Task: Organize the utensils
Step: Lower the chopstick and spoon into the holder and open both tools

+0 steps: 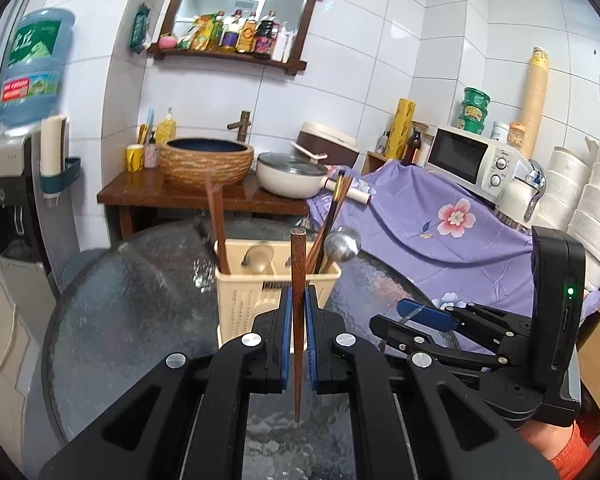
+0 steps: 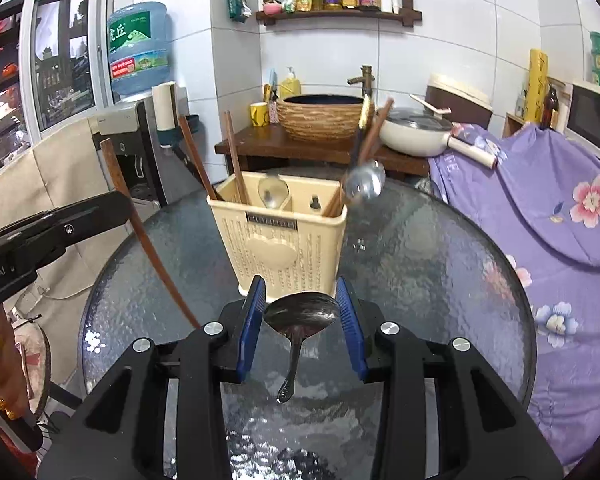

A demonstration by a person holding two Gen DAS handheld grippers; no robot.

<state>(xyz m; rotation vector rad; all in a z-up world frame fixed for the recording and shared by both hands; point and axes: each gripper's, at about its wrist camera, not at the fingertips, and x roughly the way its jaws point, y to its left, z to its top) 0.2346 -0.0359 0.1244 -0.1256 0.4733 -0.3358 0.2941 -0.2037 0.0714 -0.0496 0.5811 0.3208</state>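
A cream utensil holder stands on the round glass table. It holds brown chopsticks and metal spoons. My left gripper is shut on a brown chopstick, held upright just before the holder; the same chopstick shows in the right wrist view. My right gripper is open, its blue pads on either side of a metal spoon lying on the glass before the holder. The right gripper also shows in the left wrist view.
Behind the table stand a wooden counter with a woven basin and a white pan. A purple flowered cloth covers things at right, with a microwave. A water dispenser stands left.
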